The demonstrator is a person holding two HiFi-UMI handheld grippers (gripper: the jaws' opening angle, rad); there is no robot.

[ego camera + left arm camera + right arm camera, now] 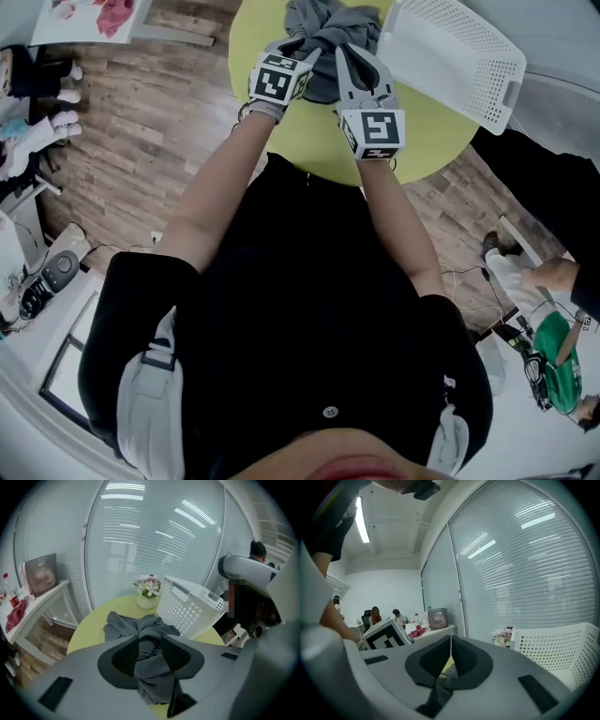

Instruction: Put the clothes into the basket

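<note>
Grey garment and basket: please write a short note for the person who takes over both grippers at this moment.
Left gripper: jaws apart, grey garment between them, not pinched.
Right gripper: jaws together near the garment; whether it pinches cloth I cannot tell.
Garment lies bunched on the yellow table, beside the tilted white basket.
Done: nothing; the garment is outside the basket.
Left: grasp it and put it in.

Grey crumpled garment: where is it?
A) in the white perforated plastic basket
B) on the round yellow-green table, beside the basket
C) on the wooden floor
B: the grey crumpled garment lies on the round yellow-green table, outside the white perforated plastic basket.
</note>
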